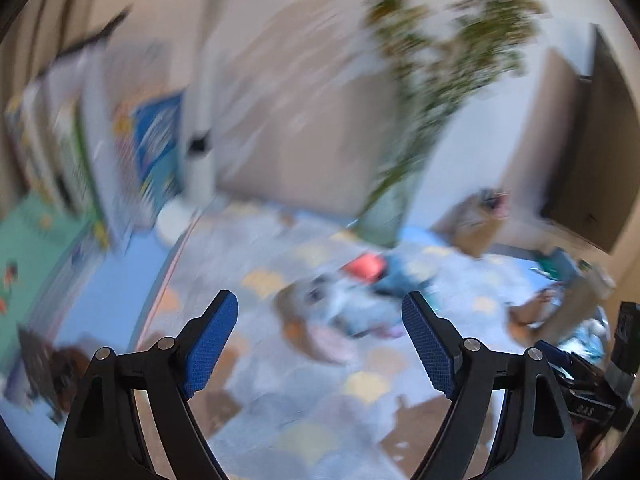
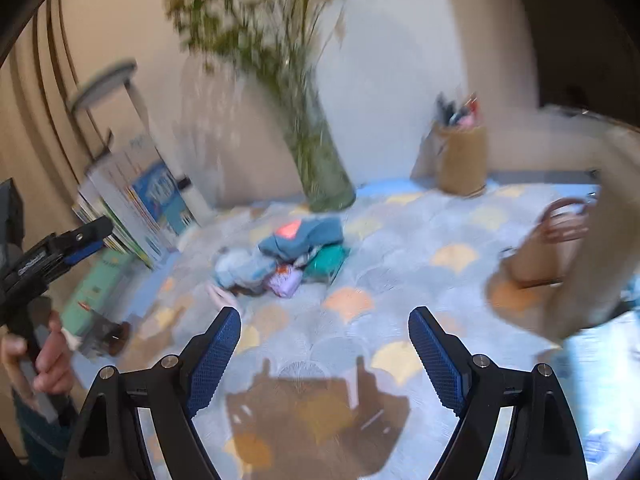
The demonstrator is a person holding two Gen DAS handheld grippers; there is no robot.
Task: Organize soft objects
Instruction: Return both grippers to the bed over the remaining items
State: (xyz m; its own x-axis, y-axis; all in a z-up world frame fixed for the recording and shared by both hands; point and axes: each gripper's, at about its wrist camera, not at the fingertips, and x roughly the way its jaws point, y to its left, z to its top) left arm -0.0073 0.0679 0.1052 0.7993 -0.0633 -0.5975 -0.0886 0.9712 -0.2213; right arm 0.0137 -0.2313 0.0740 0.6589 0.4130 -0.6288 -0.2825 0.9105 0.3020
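Observation:
A heap of soft cloth things [image 2: 280, 264], blue, teal, lilac and one with a red patch, lies in the middle of a patterned tablecloth [image 2: 400, 280]. In the blurred left wrist view the same heap [image 1: 352, 300] shows just beyond the fingertips. My left gripper [image 1: 320, 308] is open and empty, a little short of the heap; it also shows at the left edge of the right wrist view, held by a hand [image 2: 44, 356]. My right gripper [image 2: 325, 322] is open and empty, nearer the table's front, with the heap ahead and slightly left.
A glass vase with green stems [image 2: 320, 160] stands behind the heap. A brown pen holder [image 2: 462, 160] is at the back right, a pink handbag [image 2: 548, 244] at the right. Books [image 2: 132, 208] lean at the left beside a white lamp [image 2: 108, 80].

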